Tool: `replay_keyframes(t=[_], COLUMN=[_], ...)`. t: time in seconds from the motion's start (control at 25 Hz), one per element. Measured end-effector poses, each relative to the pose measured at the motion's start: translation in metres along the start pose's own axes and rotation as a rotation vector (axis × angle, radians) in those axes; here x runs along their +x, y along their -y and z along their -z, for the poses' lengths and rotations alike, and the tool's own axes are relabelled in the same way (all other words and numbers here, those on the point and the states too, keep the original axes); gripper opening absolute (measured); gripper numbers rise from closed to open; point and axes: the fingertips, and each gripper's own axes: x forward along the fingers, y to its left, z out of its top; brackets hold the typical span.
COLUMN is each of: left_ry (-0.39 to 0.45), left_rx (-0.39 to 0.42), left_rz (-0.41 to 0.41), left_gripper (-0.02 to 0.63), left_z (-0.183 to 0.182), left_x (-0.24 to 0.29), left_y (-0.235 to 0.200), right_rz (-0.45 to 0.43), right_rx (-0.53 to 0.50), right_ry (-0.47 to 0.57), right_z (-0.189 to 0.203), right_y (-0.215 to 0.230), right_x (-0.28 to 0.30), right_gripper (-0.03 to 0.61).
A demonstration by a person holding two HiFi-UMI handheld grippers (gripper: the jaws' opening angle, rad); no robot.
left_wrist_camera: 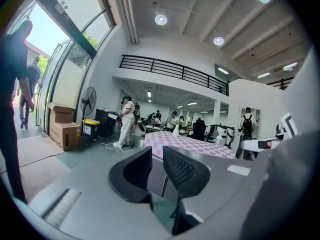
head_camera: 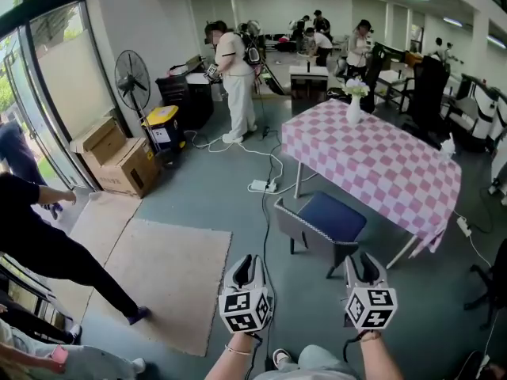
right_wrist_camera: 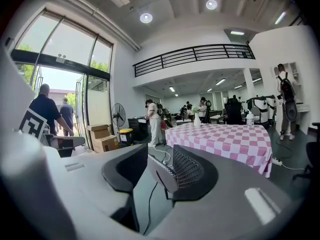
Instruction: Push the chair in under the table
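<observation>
The chair (head_camera: 321, 224) stands out from the table (head_camera: 372, 165), its blue seat in the open by the checked cloth's edge and its grey back turned toward the person. The left gripper (head_camera: 246, 267) and right gripper (head_camera: 364, 267) are held side by side near that back, lined up for a two-handed shove, I'd guess. The head view shows that layout; only the gripper views show each pair of jaws narrowly apart and empty, the chair beyond them
</observation>
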Motion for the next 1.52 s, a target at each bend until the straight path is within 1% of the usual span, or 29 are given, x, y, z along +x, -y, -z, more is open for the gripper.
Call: replay_keyframes(t=[0.08, 0.28, 0.48, 0.68, 0.96, 1.08, 1.24, 1.4, 1.52], left_ry=[-0.008, -0.039, -0.049, -0.064, -0.058, -0.064, -0.105, -0.109, -0.113], left_rx=[-0.011, -0.031, -0.003, 0.039, 0.089, 0.100, 0.110, 0.133, 0.150], left_rz=[0.016, 0.059, 0.100, 0.137, 0.203, 0.222, 0.255, 0.315, 0.373], left_gripper=[0.069, 0.069, 0.069, 0.071, 0.071, 0.071, 0.072, 0.073, 0.074], left_z=[0.002, 0.014, 0.013, -0.007, -0.039, -0.044, -0.042, -0.049, -0.052], left_x=[0.014, 0.060, 0.117, 0.189, 0.275, 0.299, 0.323, 0.347, 0.364], left_y=[-0.005, -0.002, -0.008, -0.009, 0.005, 0.010, 0.019, 0.031, 0.038], right_rz=[0.013, 0.059, 0.080, 0.094, 0.104, 0.098, 0.111, 0.140, 0.186], right_rx=[-0.001, -0.003, 0.026, 0.070, 0.113, 0.128, 0.149, 0.166, 0.160], right_ry=[-0.017, -0.037, -0.033, -0.037, -0.034, -0.037, -0.044, -0.035, -0.020], right_z=[0.002, 0.007, 0.010, -0.001, -0.022, -0.025, -0.026, -0.031, -0.037], right_y=[0.001, 0.021, 0.032, 0.047, 0.073, 0.080, 0.086, 0.092, 0.096], right_x=[0.009, 0.040, 0.091, 0.153, 0.224, 0.243, 0.256, 0.267, 0.270], right_gripper=[0.142, 0.143, 0.141, 0.143, 0.141, 0.141, 0.141, 0.141, 0.141])
